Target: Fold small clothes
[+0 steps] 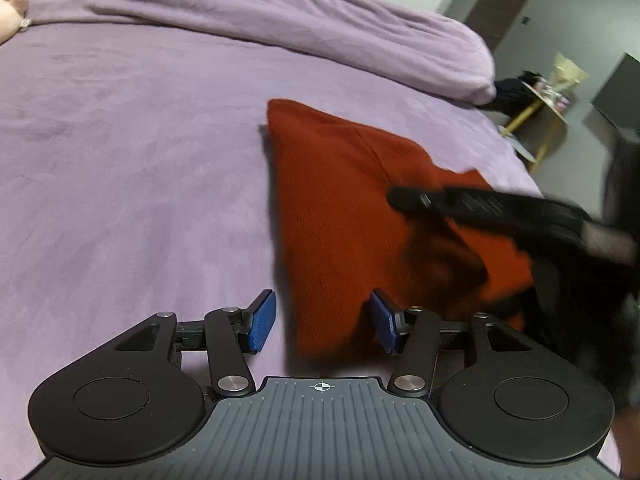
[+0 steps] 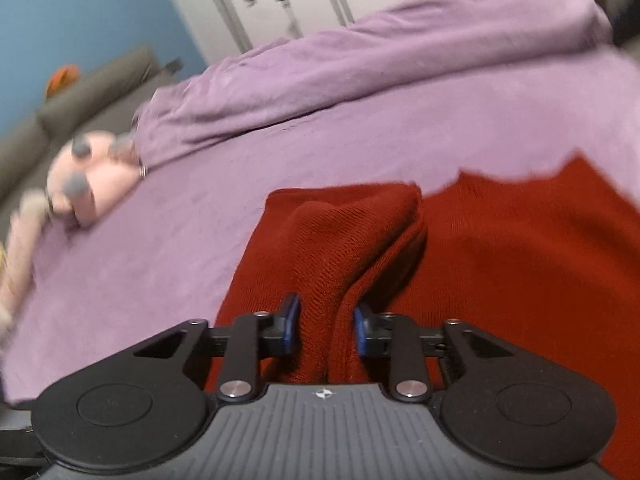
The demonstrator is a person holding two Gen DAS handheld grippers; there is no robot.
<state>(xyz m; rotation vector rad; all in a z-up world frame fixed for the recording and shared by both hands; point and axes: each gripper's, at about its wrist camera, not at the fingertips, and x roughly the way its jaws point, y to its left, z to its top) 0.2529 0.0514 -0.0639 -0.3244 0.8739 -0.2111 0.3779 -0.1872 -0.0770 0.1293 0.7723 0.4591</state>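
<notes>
Red garment [image 2: 360,248] fold bunched between right gripper [image 2: 326,330] jaws.

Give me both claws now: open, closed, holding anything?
Left claw: open; red cloth edge between its pads, not pinched.
Right claw: closed on a raised fold of the red cloth.

garment [image 1: 340,208] on bed [image 1: 132,168] | duvet [image 1: 256,20] behind | plush toy [image 2: 86,180] far left

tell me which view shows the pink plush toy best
The right wrist view: the pink plush toy lies in nearly full view on the purple bedspread, though blurred. The left wrist view catches only a sliver at its top-left corner.
</notes>
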